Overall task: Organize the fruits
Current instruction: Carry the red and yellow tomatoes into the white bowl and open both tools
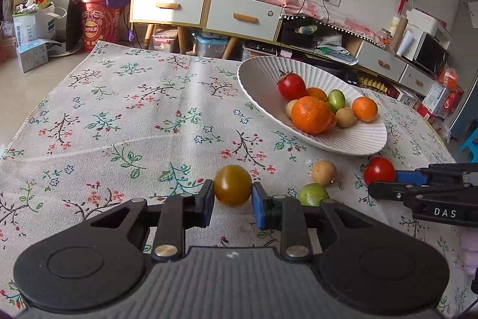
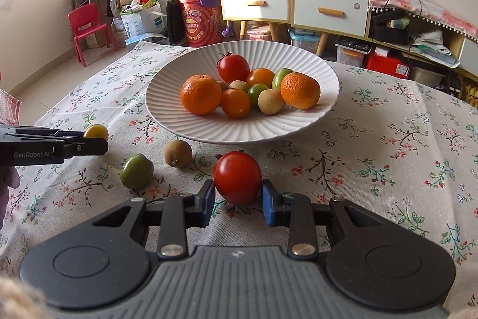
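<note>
Both grippers tilt downward, left [image 1: 233, 201] clamping yellow tomato [image 1: 232, 185], right [image 2: 238, 199] clamping red tomato [image 2: 237, 177].

Left claw [image 1: 233, 204] and right claw [image 2: 238, 204] both angled downward, pads clamped on small round fruit.

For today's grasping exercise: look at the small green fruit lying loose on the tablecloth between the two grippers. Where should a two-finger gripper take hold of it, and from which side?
Grip the green fruit across its widest middle, coming down from above and the near side. It is rounded and slightly lopsided, so pads on opposite flanks seat best. The brown fruit lies close behind it, leaving the near side freer.
</note>
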A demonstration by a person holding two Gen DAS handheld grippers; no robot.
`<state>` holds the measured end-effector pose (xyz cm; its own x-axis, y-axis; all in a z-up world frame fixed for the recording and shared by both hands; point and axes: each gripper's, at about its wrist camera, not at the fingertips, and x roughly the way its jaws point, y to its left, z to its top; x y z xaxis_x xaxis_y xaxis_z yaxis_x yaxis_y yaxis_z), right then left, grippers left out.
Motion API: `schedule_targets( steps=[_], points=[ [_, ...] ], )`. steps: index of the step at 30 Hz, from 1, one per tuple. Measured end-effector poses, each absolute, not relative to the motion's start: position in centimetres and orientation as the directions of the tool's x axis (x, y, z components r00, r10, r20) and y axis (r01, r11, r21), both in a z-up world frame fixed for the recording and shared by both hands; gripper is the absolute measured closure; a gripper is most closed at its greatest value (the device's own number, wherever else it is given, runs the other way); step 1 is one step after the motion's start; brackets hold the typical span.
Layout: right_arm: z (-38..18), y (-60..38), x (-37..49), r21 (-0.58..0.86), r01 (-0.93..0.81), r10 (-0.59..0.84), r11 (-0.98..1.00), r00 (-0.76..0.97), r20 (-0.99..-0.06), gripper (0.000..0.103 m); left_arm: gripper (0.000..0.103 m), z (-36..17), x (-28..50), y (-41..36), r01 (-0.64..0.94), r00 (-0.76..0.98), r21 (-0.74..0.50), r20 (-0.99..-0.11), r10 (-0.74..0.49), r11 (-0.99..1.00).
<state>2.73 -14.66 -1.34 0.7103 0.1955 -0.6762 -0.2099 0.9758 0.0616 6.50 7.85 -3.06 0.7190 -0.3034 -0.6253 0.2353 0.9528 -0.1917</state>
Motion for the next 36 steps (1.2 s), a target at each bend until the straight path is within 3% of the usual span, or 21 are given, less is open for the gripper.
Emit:
schedule_targets(
  steps=[26,36],
  points=[
    [1.4,-16.2,3.1,0.119,-0.195,0.226,0.974,0.754,-0.616,0.073,0.07,0.3,7.3,2.8,0.381,0.68,-0.232,-0.585,-0.442,0.895],
    [1.5,-17.3,5.1,0.124,-0.197,0.232,0.972,0.769,-0.596,0.073,0.069,0.1,9.0,-0.2,0.457,0.649,-0.173,-0.606,-0.461,0.872]
  ],
)
